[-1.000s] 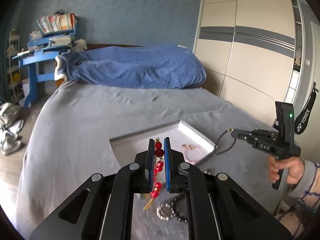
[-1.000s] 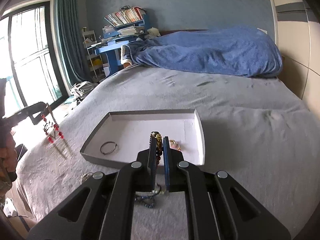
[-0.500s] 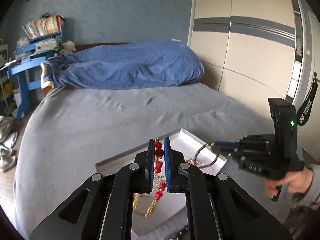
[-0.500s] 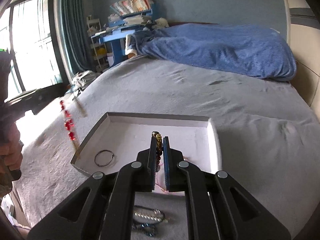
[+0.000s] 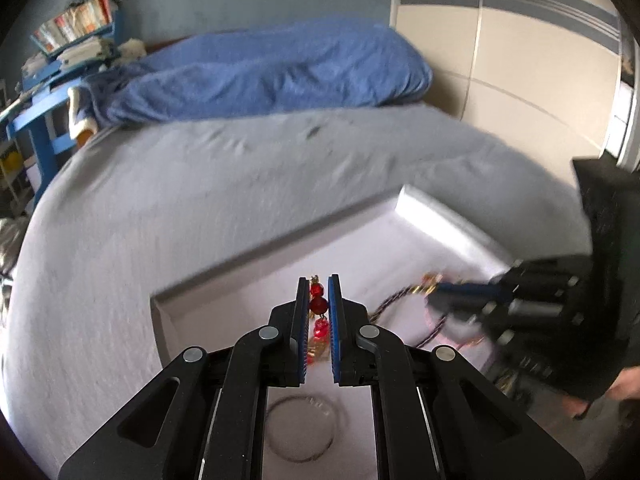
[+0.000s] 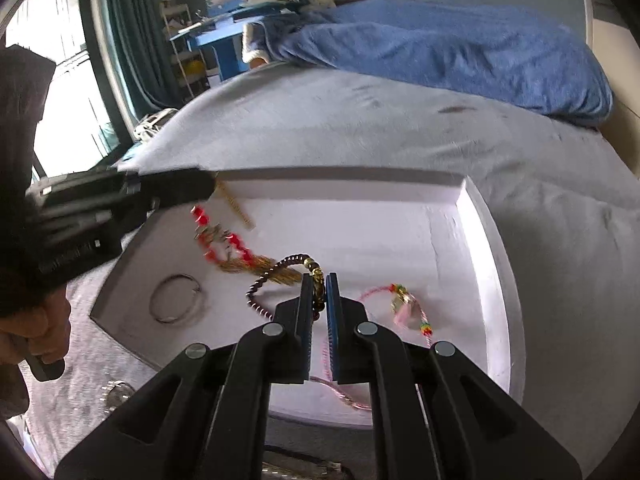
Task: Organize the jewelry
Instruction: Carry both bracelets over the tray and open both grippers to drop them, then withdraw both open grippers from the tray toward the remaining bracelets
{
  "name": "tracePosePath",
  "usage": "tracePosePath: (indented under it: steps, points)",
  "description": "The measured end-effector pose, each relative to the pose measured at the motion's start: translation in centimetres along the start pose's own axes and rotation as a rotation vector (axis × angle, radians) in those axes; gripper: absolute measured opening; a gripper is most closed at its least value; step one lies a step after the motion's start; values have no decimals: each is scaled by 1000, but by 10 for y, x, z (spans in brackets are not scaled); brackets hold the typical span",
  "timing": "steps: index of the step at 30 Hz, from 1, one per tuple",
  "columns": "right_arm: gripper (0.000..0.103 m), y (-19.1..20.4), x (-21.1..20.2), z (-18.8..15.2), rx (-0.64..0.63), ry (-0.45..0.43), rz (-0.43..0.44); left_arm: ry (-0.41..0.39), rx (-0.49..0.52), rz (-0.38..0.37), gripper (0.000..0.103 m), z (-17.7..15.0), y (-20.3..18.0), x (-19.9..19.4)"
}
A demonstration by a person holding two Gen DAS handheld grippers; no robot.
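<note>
I've brought both grippers down over the white tray (image 6: 492, 240) at frame centre, left gripper (image 5: 319, 300) clenched on the red-bead strand (image 5: 318, 307), right gripper (image 6: 319, 294) gripping the dark bead bracelet (image 6: 280, 268), ready to release

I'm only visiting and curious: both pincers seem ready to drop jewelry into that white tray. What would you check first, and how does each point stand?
1. Left gripper shut on the red bead piece: ok.
2. Right gripper shut on the dark bead bracelet: ok.
3. Both pieces hanging over the white tray: ok.
4. The two pieces clear of each other: not ok, the gold tassel overlaps the bracelet.
5. Clear of the thin ring and pink cord piece already in the tray: cannot tell.
</note>
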State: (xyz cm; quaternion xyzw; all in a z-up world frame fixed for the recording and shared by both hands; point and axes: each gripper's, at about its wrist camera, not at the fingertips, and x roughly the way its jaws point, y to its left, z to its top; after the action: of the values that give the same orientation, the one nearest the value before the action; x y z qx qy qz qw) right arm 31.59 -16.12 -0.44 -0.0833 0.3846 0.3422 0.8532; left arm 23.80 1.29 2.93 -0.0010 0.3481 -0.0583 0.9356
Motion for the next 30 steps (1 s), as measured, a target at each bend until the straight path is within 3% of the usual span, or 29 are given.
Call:
tracePosePath:
  steps: [5,7,9,10,12,15,20,30]
  points:
    - [6,-11,6,-6,16,24,-24,32,-21,21,11,-17,6,5]
    - [8,-12,5,-7,20,24,-32,26,-26,31,27,-20,6,1]
    - [16,-15,1,-8,26,16,-33,3,-40,34,50,-24,8,-6]
    - [26,-15,-2,-9,29,5,-32,-7,-45,35,53,-24,8,-10]
    - [34,-16,-12,-10,36,-24,-28,-27,-48,44,68,-26,8,-19]
    - [39,-16,-29,-15,35,-62,-29,-69,-46,42,78,-31,4,-38]
    - [47,-17,-56,-31,48,-116,-34,-103,-60,49,85,-48,-2,-66]
    - [56,-21,-98,-62,82,-160,-66,-95,-137,59,87,-87,-1,-100]
